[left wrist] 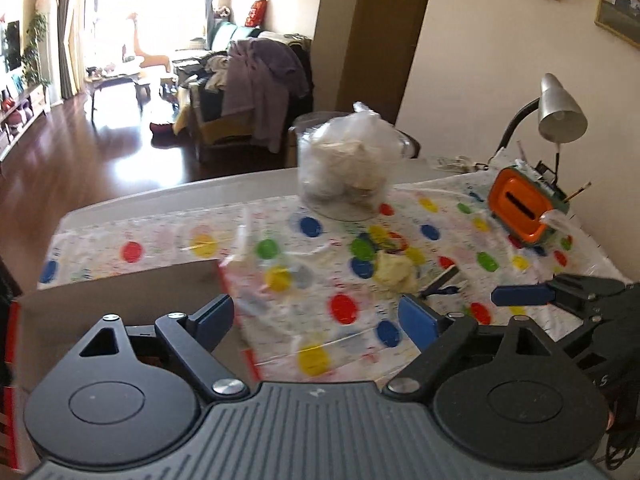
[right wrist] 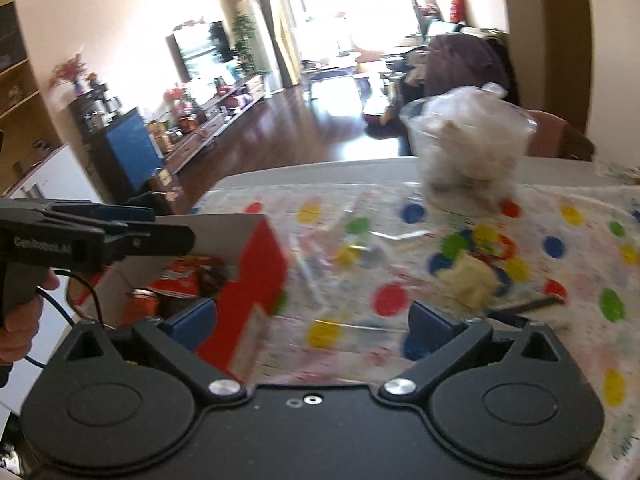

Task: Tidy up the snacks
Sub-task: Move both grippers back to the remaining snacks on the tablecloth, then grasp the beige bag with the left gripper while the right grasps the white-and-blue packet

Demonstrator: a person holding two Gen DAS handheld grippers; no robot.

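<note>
The pale yellow snack [left wrist: 394,274] lay right of centre in the left wrist view, on the dotted cloth [left wrist: 132,252] that covered the counter [left wrist: 180,196], wrapped in clear, crinkled film. It looked light and soft, probably crumbly, so a hard squeeze would likely crush it, and the film would likely be slippery; the safest hold seemed to be a gentle pinch across its bulk or on the loose wrapper at its edge. The left gripper [left wrist: 316,314] hovered low over the cloth with its jaws spread wide and nothing between them; the snack sat just beyond its right finger. The right gripper [right wrist: 312,320] also had its jaws wide apart and empty, with the same snack [right wrist: 466,280] right of centre in its own view. At the lower left of the right wrist view an open cardboard box [right wrist: 262,264] with a red side held red-wrapped packets [right wrist: 180,280], though blur hid what they were. In the upper middle of the left wrist view a clear round tub [left wrist: 344,168] stood on the cloth, stuffed above its rim with pale snacks in thin plastic bags. An orange holder [left wrist: 520,208] with pens stood at the right, under a silver lamp [left wrist: 560,112].
</note>
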